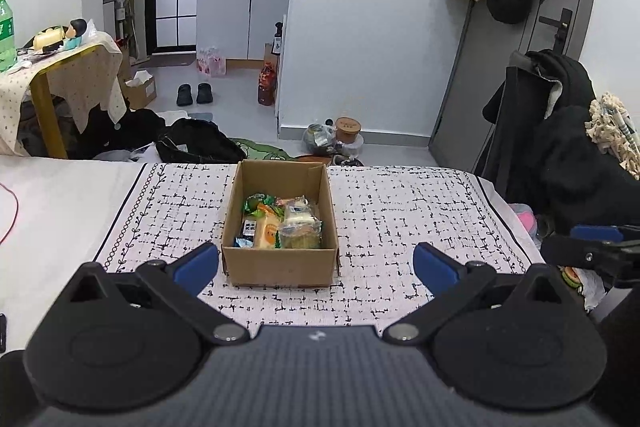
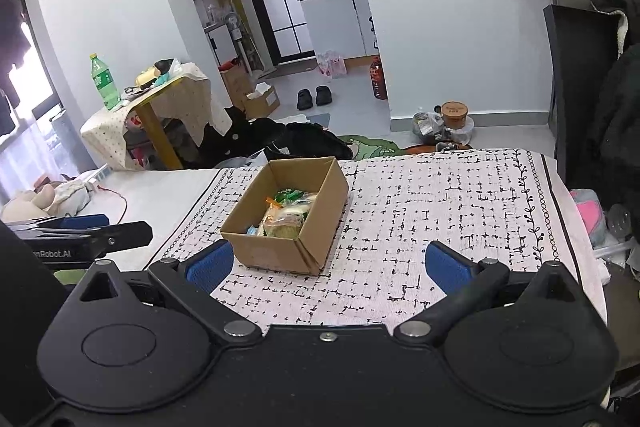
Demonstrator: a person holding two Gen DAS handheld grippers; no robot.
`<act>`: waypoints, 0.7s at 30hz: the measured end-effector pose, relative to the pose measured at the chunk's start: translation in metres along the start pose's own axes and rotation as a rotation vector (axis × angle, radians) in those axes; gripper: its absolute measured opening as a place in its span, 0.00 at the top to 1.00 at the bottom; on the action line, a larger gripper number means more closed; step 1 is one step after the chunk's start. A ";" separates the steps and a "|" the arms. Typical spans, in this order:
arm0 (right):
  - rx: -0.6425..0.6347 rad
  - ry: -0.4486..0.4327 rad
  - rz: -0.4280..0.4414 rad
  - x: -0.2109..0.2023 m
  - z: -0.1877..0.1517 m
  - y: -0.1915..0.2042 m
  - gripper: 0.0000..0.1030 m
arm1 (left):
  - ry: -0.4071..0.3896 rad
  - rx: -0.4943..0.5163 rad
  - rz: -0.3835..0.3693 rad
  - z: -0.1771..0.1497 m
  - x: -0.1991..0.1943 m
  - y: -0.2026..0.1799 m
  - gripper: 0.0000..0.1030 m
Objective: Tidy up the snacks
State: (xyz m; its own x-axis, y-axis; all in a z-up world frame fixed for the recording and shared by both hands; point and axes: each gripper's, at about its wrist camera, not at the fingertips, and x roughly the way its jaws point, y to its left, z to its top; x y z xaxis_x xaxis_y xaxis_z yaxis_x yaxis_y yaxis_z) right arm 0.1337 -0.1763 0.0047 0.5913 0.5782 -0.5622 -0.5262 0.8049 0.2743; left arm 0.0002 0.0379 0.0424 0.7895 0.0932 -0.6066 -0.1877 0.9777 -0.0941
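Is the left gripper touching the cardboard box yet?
Apart. Left wrist view shows the left gripper open, with patterned cloth visible between each fingertip and the cardboard box.

We saw the cardboard box (image 1: 280, 259) standing on the patterned tablecloth (image 1: 400, 219), near its middle, with the snack packets (image 1: 280, 223) lying inside it. Our left gripper (image 1: 316, 267) hovered just before the box, its spread fingers reaching either side of the near wall. Our right gripper (image 2: 328, 263) sat further right, the box (image 2: 280, 255) ahead and to its left. Behind the table, on the floor, a pair of shoes (image 1: 194, 94) lay well apart.
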 end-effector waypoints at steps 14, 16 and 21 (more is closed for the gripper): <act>0.007 0.010 -0.001 0.001 -0.001 -0.001 0.00 | -0.004 0.005 -0.002 -0.001 -0.006 -0.004 0.00; 0.008 0.011 0.000 0.002 -0.001 -0.001 0.00 | -0.006 0.005 -0.003 -0.001 -0.007 -0.004 0.00; 0.011 0.015 0.001 0.002 -0.002 -0.002 0.00 | -0.013 -0.001 -0.008 -0.002 -0.010 -0.003 0.00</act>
State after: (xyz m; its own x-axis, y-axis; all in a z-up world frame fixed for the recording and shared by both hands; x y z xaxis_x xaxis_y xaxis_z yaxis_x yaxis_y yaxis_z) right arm 0.1348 -0.1769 0.0011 0.5818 0.5770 -0.5732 -0.5197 0.8058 0.2837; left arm -0.0080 0.0341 0.0472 0.7987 0.0879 -0.5952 -0.1818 0.9783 -0.0994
